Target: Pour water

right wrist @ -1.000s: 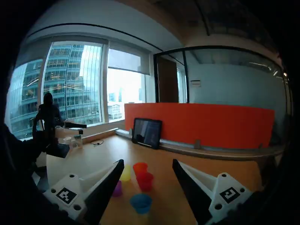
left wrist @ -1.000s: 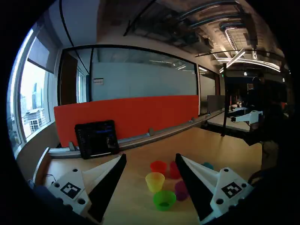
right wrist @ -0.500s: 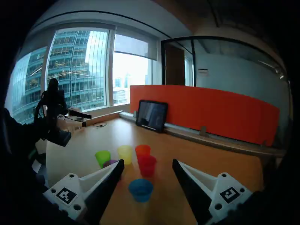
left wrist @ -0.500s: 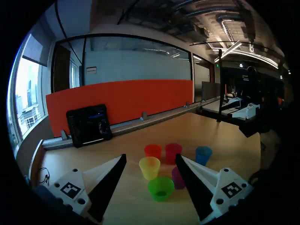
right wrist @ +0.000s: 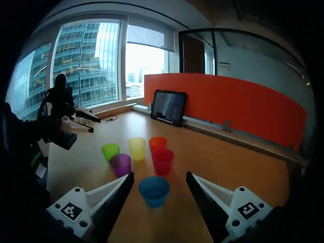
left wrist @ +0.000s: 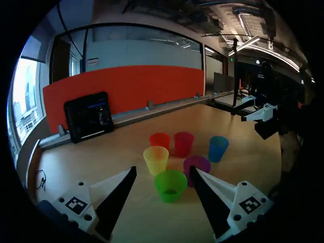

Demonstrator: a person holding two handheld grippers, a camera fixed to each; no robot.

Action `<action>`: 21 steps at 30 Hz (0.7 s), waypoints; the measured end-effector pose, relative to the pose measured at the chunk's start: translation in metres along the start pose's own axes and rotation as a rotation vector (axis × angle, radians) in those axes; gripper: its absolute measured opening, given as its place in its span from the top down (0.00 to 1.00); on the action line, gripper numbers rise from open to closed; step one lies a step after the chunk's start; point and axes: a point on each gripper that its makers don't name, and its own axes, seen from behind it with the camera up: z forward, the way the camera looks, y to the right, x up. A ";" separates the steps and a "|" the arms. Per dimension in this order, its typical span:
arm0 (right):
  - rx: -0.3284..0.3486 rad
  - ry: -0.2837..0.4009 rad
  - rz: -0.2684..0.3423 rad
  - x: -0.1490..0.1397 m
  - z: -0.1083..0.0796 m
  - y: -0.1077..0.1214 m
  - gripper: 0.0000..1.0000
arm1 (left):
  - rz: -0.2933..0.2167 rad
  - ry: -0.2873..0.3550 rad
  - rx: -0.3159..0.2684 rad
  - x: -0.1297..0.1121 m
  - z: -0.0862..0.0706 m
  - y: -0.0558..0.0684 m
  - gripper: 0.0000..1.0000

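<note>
A: What is bounded by the orange partition (left wrist: pixel 133 87)?
B: A pale wooden table (left wrist: pixel 247 162); a dark tablet (left wrist: pixel 88 116) is propped against the partition.
A: How is the room lit?
B: Daylight is admitted through tall windows (right wrist: pixel 146 60), beyond which glass towers (right wrist: pixel 71 77) are seen. Strip lights (left wrist: pixel 253 40) are lit overhead, near a glass wall (left wrist: pixel 133 48).

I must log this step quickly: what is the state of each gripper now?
Left gripper: open, holding nothing; a green plastic cup stands ahead of it.
Right gripper: open, holding nothing; a blue plastic cup stands ahead of it.
</note>
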 end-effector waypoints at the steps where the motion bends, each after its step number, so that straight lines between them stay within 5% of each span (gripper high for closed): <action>1: 0.002 -0.007 -0.002 -0.003 0.002 0.000 0.00 | 0.000 -0.009 -0.005 -0.004 0.001 0.001 0.03; 21: 0.044 -0.130 -0.071 -0.064 0.025 -0.004 0.00 | 0.072 -0.190 -0.085 -0.072 0.014 0.021 0.03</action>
